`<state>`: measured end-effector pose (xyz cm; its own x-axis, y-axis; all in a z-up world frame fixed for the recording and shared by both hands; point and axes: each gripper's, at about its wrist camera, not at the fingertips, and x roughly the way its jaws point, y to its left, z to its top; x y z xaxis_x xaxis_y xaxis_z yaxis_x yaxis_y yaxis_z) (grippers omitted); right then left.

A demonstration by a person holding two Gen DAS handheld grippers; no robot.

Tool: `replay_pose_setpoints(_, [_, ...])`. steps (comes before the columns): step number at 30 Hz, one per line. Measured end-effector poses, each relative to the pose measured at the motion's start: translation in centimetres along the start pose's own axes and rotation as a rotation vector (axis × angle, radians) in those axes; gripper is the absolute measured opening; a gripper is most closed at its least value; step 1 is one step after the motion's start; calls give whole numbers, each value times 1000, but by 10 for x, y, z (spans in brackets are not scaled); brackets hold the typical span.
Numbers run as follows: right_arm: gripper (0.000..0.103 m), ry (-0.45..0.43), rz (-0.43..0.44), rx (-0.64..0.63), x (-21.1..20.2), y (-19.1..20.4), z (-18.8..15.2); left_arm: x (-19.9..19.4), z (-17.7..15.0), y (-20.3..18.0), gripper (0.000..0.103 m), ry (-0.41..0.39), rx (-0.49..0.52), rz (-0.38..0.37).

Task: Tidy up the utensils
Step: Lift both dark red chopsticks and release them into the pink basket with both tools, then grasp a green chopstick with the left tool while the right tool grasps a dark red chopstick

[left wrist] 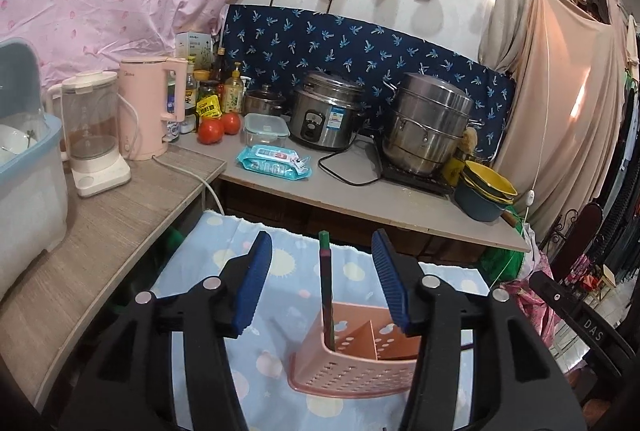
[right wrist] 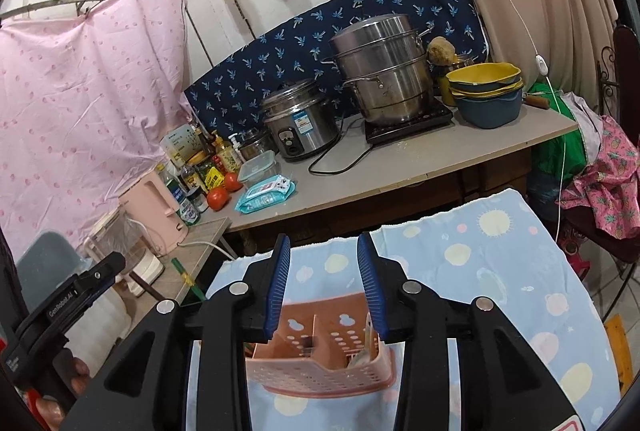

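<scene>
Both grippers hang over a pink perforated utensil holder (left wrist: 352,363) standing on a pale blue cloth (left wrist: 288,271) printed with suns and clouds. The left gripper (left wrist: 322,277) is released, blue ribbed pads apart, and dark green chopsticks (left wrist: 326,287) stand upright between them, untouched, in the holder's left compartment. The right gripper (right wrist: 324,285) is also let go, gripping nothing, above the holder's right end, where something pale sits that I can't make out; one neighbouring tool body reads "DAS", the other "GenRobot.AI".
</scene>
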<state>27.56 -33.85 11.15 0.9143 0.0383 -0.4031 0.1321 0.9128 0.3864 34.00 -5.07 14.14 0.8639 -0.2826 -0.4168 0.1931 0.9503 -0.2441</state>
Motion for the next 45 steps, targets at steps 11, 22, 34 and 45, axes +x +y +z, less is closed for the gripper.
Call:
replay_pose_setpoints(11, [36, 46, -13, -52, -31, 7, -37, -28, -39, -1, 49, 72, 73, 67])
replay_pose_setpoints(22, [36, 184, -36, -109, -57, 16, -122, -57, -108, -5, 49, 193, 161, 118])
replay_pose_setpoints(34, [36, 297, -118, -161, -92, 6, -203, -82, -189, 9, 50, 342, 171, 156])
replay_pose_setpoints(45, [36, 424, -153, -205, -105, -4, -268, -95, -255, 27, 49, 471, 176, 194])
